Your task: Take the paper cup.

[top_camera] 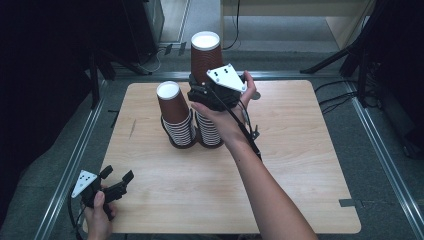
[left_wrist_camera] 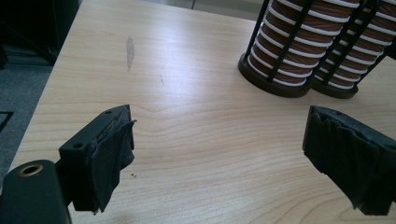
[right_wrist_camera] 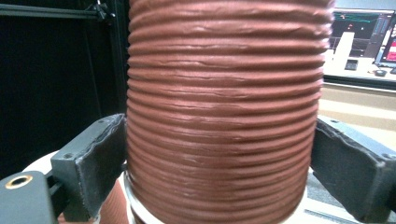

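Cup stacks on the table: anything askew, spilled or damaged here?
Nothing is spilled. The left cup stack leans in its wire holder, its top cup tilted left. The right stack stands straighter, its top cup between the right gripper jaws. The tabletop bears a grey smudge.

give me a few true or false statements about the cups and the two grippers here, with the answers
1. The right gripper has its jaws around a brown ribbed cup. True.
2. The left gripper holds a cup. False: its jaws stand open over bare table, with nothing between them.
3. Two stacks of cups stand side by side in a black wire holder. True.
4. The cups are blue. False: they are brown with white rims and white insides.
5. The cup on the left stack lies on its side on the table. False: it stands upside down on top of its stack, a little tilted.
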Action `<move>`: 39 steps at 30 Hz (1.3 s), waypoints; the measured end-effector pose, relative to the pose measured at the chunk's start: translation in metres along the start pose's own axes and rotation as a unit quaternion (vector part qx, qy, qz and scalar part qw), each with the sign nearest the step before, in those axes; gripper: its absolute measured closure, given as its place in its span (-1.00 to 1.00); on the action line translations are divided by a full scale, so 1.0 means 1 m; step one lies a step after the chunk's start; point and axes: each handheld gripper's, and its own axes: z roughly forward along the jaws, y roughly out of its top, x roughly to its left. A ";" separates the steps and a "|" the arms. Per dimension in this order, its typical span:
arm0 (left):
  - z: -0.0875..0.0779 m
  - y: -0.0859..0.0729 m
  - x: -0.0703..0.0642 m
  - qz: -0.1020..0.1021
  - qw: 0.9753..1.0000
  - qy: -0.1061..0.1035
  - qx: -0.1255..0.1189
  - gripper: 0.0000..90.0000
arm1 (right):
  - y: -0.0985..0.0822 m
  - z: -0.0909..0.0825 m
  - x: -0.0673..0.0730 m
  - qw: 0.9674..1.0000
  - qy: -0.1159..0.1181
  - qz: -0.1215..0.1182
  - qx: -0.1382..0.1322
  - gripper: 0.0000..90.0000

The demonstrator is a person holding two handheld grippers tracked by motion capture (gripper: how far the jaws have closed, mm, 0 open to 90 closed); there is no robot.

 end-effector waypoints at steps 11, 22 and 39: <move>0.000 0.000 0.000 0.002 1.000 0.001 0.001 -0.80 | 0.002 0.010 0.003 1.000 -0.014 0.012 0.009 -0.83; 0.001 0.000 -0.001 0.004 1.000 0.001 0.003 -0.80 | 0.006 0.010 0.001 1.000 -0.006 0.013 0.014 -0.80; 0.001 0.000 -0.001 0.006 1.000 0.000 0.003 -0.80 | 0.024 0.007 0.002 1.000 -0.005 0.010 -0.007 -0.75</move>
